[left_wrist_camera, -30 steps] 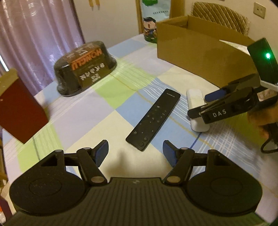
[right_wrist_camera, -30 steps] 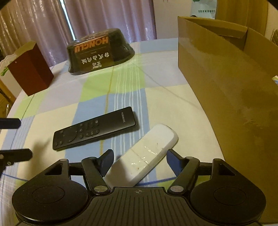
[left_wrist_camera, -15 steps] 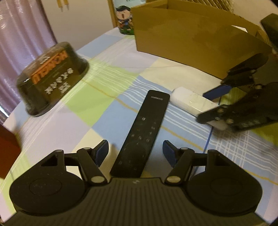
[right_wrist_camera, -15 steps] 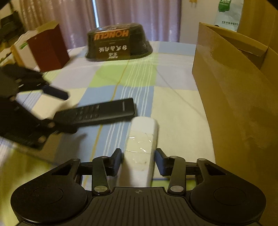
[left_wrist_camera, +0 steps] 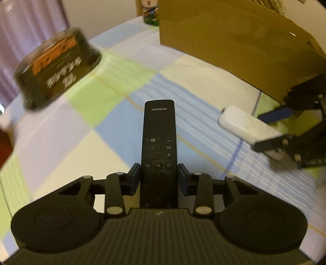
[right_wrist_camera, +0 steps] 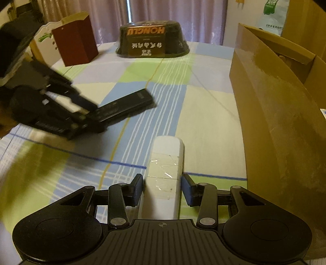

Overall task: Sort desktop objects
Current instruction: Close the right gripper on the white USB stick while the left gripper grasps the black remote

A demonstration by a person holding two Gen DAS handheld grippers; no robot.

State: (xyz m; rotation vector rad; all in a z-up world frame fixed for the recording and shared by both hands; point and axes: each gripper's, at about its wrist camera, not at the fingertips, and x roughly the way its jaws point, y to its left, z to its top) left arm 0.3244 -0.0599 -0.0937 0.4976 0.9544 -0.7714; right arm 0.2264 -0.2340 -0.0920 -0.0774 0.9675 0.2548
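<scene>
In the left wrist view a black remote point(left_wrist_camera: 159, 130) runs straight out between the pads of my left gripper point(left_wrist_camera: 159, 179), which is shut on its button end. My right gripper point(right_wrist_camera: 163, 187) is shut on a white remote point(right_wrist_camera: 166, 161) with clear tape across it. Each view also shows the other tool. The right gripper point(left_wrist_camera: 271, 132) holds the white remote point(left_wrist_camera: 240, 122) at the right, near the box wall. The left gripper point(right_wrist_camera: 87, 114) holds the black remote point(right_wrist_camera: 126, 104) at the left, its far end just above the checked tablecloth point(right_wrist_camera: 203, 114).
An open cardboard box point(right_wrist_camera: 275, 97) stands along the right side, its wall point(left_wrist_camera: 234, 40) close to the right gripper. A black wrapped bowl point(right_wrist_camera: 151, 40) sits at the far edge, beside a dark red carton point(right_wrist_camera: 77, 40). A printed can point(left_wrist_camera: 149, 10) stands behind the box.
Both grippers went from open to shut. The left moved forward over the black remote and gripped it; the right closed on the white remote and turned it in line with its fingers.
</scene>
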